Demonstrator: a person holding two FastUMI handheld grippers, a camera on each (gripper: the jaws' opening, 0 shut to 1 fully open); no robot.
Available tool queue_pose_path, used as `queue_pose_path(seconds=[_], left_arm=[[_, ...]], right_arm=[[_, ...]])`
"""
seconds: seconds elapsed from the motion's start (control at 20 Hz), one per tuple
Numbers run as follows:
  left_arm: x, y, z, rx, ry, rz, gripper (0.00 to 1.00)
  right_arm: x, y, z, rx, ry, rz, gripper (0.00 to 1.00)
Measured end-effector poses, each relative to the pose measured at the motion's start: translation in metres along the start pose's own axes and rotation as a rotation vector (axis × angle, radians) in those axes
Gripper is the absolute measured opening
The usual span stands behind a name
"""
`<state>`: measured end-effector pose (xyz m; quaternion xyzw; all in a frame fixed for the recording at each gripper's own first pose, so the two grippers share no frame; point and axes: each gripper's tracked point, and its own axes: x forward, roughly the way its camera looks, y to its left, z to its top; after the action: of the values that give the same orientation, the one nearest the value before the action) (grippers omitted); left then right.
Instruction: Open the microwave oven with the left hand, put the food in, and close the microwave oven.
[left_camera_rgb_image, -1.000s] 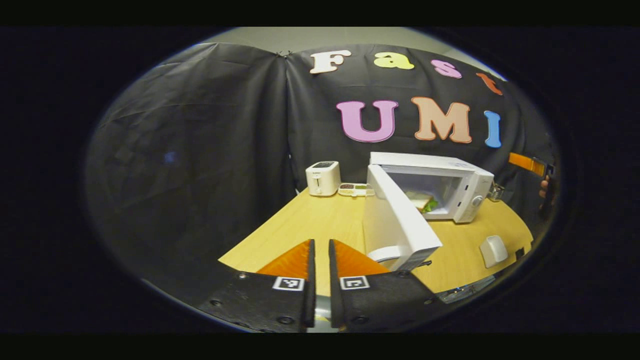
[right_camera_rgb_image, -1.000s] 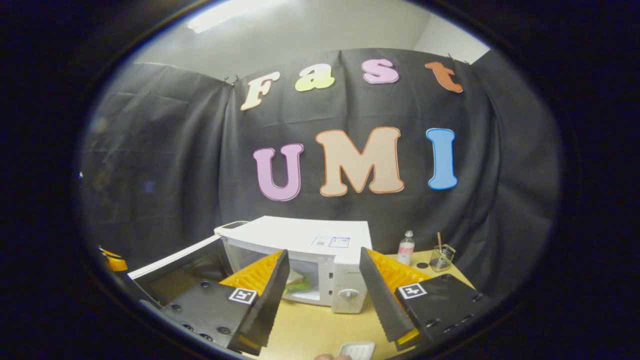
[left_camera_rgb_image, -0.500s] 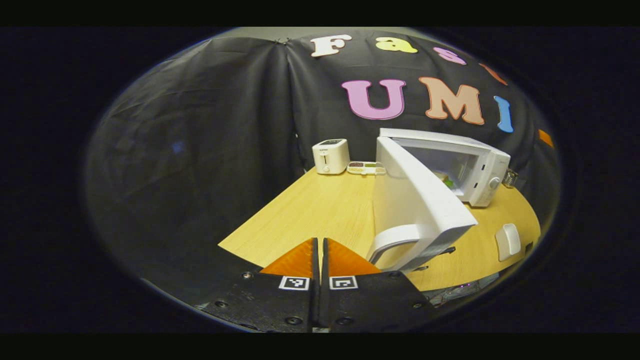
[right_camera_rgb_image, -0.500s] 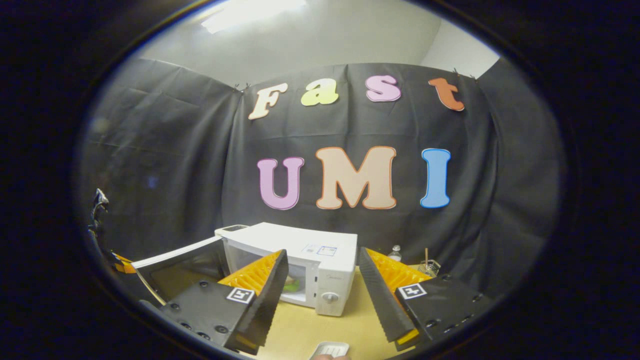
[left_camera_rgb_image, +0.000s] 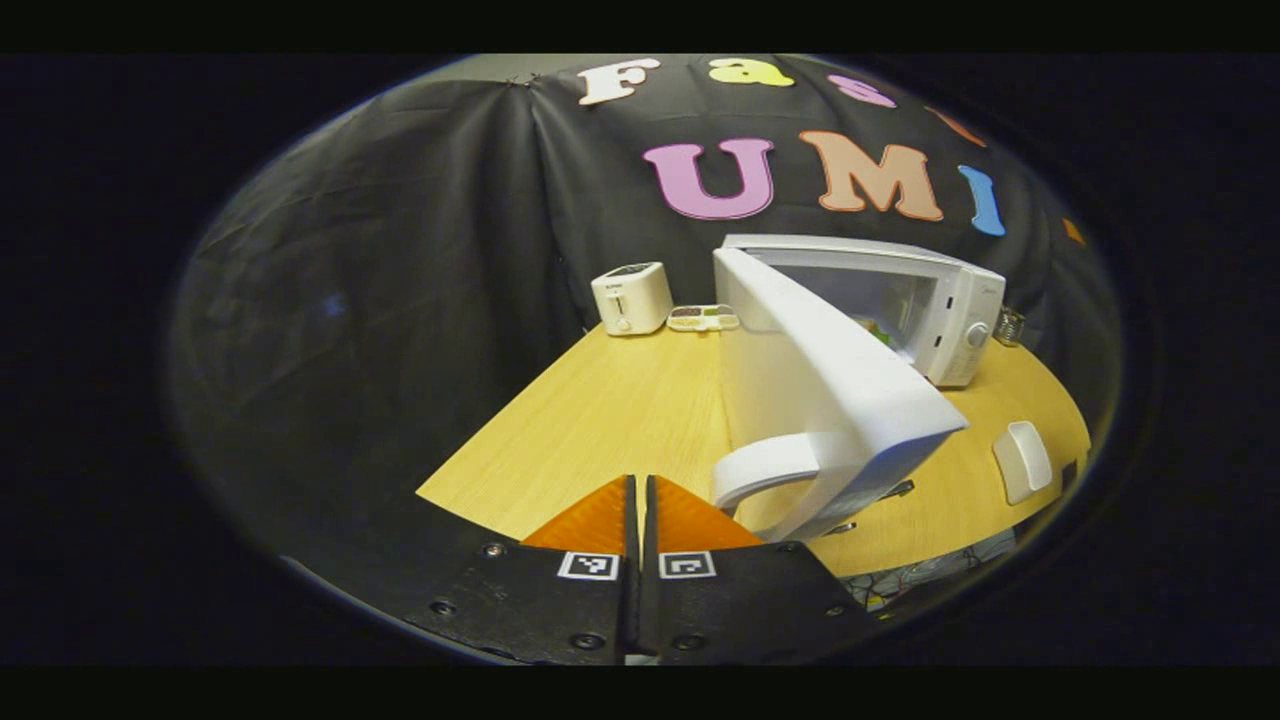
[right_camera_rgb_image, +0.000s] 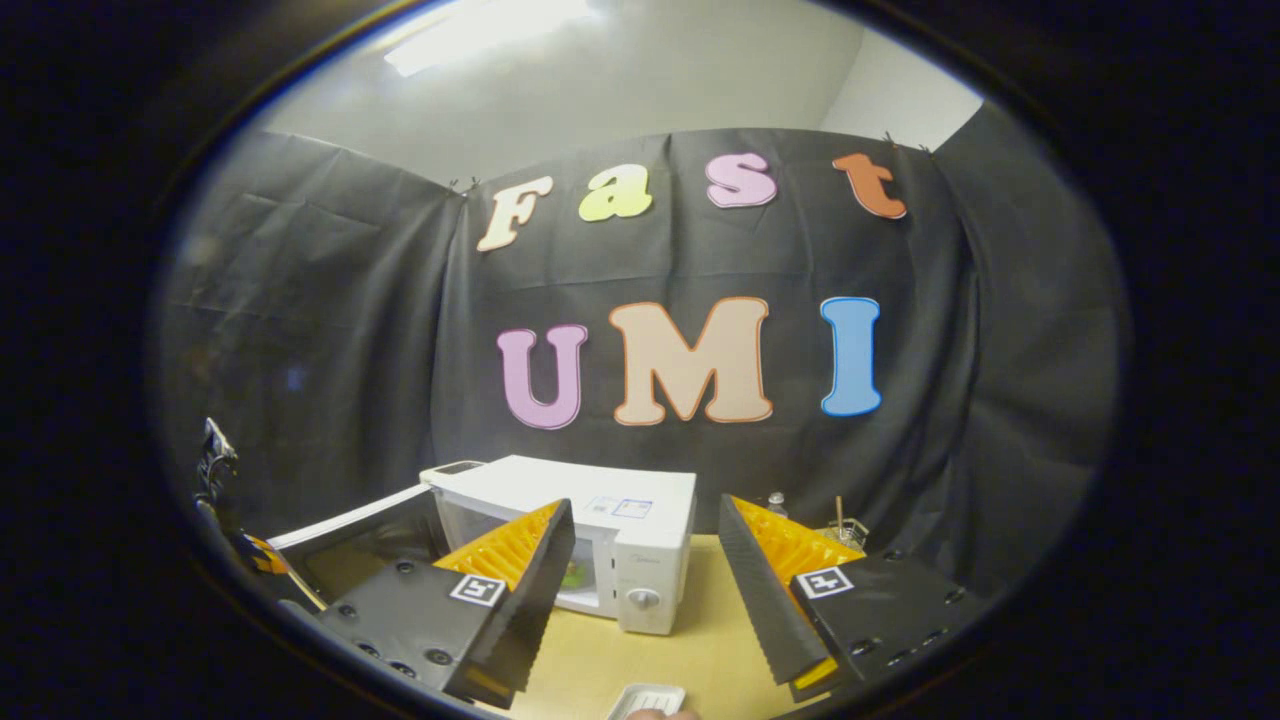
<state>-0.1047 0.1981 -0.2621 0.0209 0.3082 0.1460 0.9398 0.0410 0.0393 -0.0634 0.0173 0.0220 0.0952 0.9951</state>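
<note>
With the food (left_camera_rgb_image: 880, 335) already inside the microwave (left_camera_rgb_image: 940, 300), the left gripper (left_camera_rgb_image: 637, 500), fingers pressed together and empty, sits just left of the door (left_camera_rgb_image: 830, 390). It should push the door's outer face steadily shut. The right gripper (right_camera_rgb_image: 645, 570) hangs spread, empty.

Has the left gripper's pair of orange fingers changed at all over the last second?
Yes. The left gripper has closed: its fingers, apart a second ago, now meet, empty, beside the microwave door.
</note>
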Motion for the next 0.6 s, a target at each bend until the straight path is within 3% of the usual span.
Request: queue_pose_path(seconds=[0.6], left_arm=[[0.013,-0.069,0.026,0.121,-0.038,-0.105,0.01]], right_arm=[[-0.003,-0.008,-0.001,-0.008,0.003,-0.005,0.81]])
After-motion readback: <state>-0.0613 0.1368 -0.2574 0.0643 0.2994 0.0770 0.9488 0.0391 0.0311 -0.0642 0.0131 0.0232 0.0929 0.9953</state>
